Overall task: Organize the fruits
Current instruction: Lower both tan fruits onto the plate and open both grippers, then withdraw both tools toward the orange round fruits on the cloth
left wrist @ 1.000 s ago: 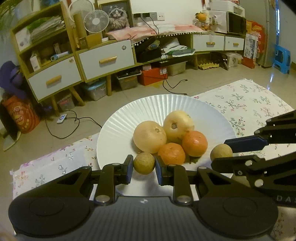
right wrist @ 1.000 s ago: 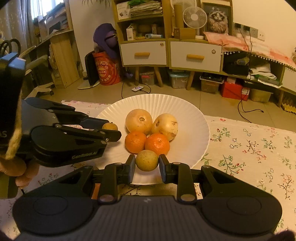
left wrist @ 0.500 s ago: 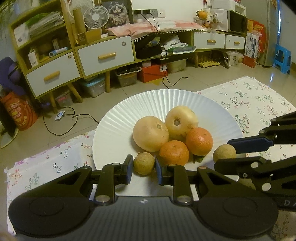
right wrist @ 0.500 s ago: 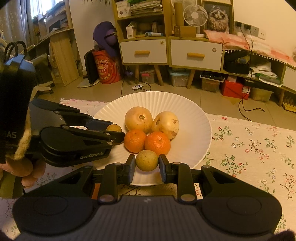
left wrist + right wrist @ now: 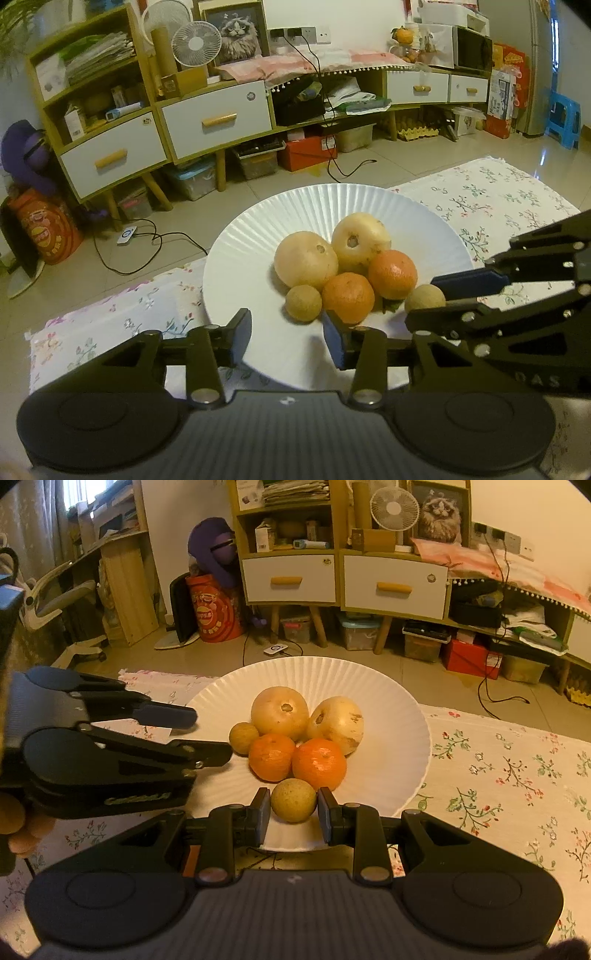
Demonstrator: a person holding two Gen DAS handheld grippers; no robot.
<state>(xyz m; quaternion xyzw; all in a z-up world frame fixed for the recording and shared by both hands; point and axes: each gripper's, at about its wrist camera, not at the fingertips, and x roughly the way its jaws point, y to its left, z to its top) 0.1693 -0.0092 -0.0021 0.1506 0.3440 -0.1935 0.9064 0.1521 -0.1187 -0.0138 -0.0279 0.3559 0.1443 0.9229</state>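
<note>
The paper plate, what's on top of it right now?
On the paper plate: two pale round fruits, two oranges and two small brown fruits, one between the right gripper fingers. Anything beneath the pile is hidden.

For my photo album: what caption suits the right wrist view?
Right gripper flanks a small brown fruit at the near edge of a white paper plate holding five other fruits.

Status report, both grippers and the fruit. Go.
Left gripper open, its small brown fruit on the plate. Right gripper around second small fruit, grip uncertain. Nothing in the way.
</note>
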